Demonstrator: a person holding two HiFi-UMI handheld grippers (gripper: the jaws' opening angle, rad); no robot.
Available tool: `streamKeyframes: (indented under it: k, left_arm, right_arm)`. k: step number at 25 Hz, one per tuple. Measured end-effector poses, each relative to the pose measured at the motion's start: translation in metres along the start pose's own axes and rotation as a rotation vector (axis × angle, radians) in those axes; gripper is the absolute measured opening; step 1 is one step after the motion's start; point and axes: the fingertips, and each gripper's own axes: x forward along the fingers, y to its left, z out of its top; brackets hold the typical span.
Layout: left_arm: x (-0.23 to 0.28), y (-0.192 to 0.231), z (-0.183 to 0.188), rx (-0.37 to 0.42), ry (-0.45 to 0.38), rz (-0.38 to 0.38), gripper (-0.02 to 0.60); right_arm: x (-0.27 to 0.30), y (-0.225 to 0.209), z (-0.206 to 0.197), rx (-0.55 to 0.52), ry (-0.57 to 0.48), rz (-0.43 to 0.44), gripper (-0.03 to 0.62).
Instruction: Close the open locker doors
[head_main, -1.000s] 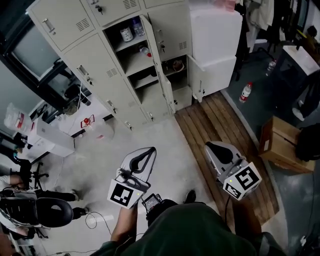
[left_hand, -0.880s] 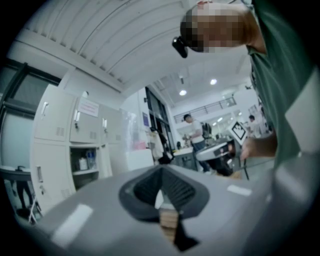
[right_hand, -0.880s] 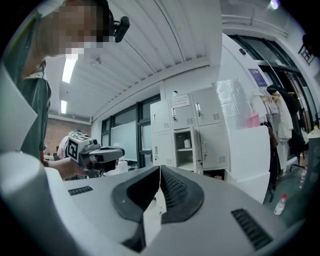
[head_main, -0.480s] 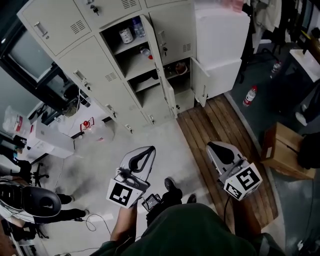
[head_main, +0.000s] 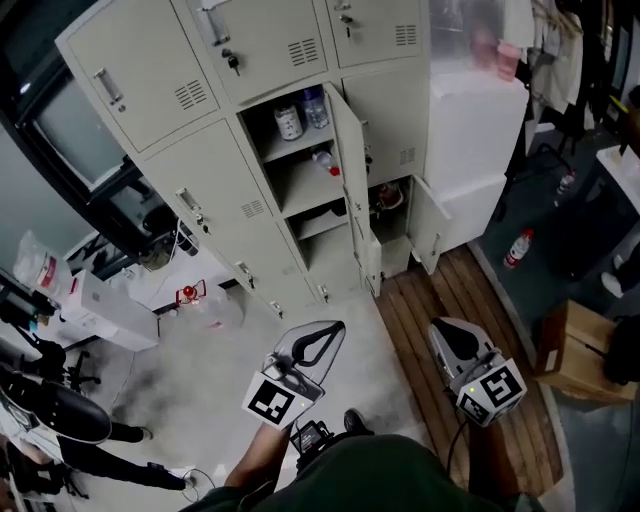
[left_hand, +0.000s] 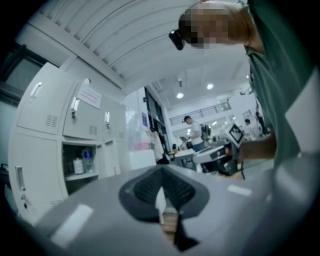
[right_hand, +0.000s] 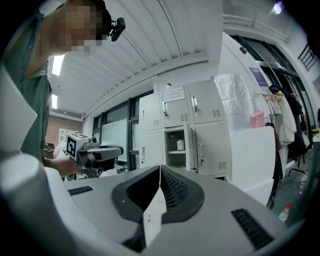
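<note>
Head view: The task has not started, by my reading. On the lockers (head_main: 215, 180) two doors stand open. The tall door (head_main: 352, 175) of the middle bay is swung out, showing shelves with bottles (head_main: 300, 112). The small lower door (head_main: 430, 228) further right is also out. Every other door I can see is shut. My left gripper (head_main: 322, 338) and right gripper (head_main: 447, 332) are held low in front of me, well apart from the lockers and touching nothing. The right one is over the wooden strip of floor (head_main: 420, 300).

Left gripper view: My jaws are pressed together with nothing between them. The open bay and its bottles lie off to the left, not in line with the jaws.

Right gripper view: These jaws are also closed tight and empty. The open middle bay and its door sit almost straight ahead, beyond the tips.

Against the frame a second ago: The lockers now sit lower and larger in the head view, so I judge I have stepped nearer and raised my head. Both doors stand at the same angle as before. Both grippers are closed and held low, as they were then.

Outstanding: both doors still need pushing shut.
</note>
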Motion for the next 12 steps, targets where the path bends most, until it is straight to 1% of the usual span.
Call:
streamKeyframes:
  k: [3,5,9,12]
  left_arm:
    - [0.003,0.020,-0.009,0.017,0.011,-0.047,0.002]
    - [0.008,0.036,-0.010,0.026,0.016,-0.062,0.002]
    - [0.019,0.063,-0.005,-0.012,-0.013,-0.047,0.002]
    - [0.028,0.076,-0.013,-0.043,-0.003,-0.037,0.002]
  right_arm:
    - [0.025,0.000,0.006,0.019,-0.014,-0.013,0.008]
    - [0.040,-0.003,0.013,0.020,-0.015,-0.020,0.006]
    - [0.065,-0.011,0.025,0.001,-0.009,-0.013,0.006]
    - [0.080,-0.021,0.026,-0.001,-0.002,-0.006,0.008]
